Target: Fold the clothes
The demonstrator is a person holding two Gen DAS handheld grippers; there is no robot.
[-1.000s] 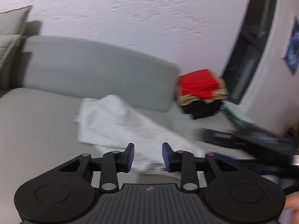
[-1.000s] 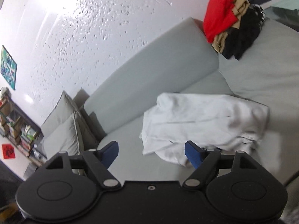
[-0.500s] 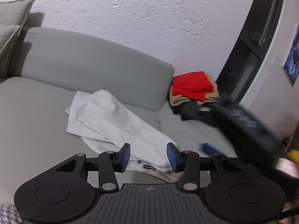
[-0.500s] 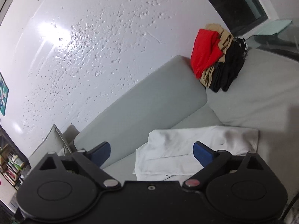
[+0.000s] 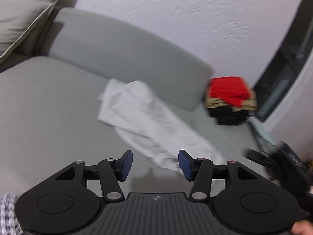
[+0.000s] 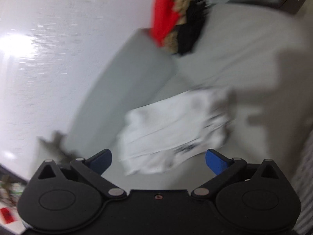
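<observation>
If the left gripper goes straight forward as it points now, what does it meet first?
Probably the near end of the white garment on the sofa seat; the left gripper is open and empty. Blur makes depth unclear.

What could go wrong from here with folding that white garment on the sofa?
The white garment lies bunched in overlapping layers, so the open left gripper or right gripper might pinch several layers at once. Both views are motion-blurred; a hurried grab may miss an edge.
</observation>
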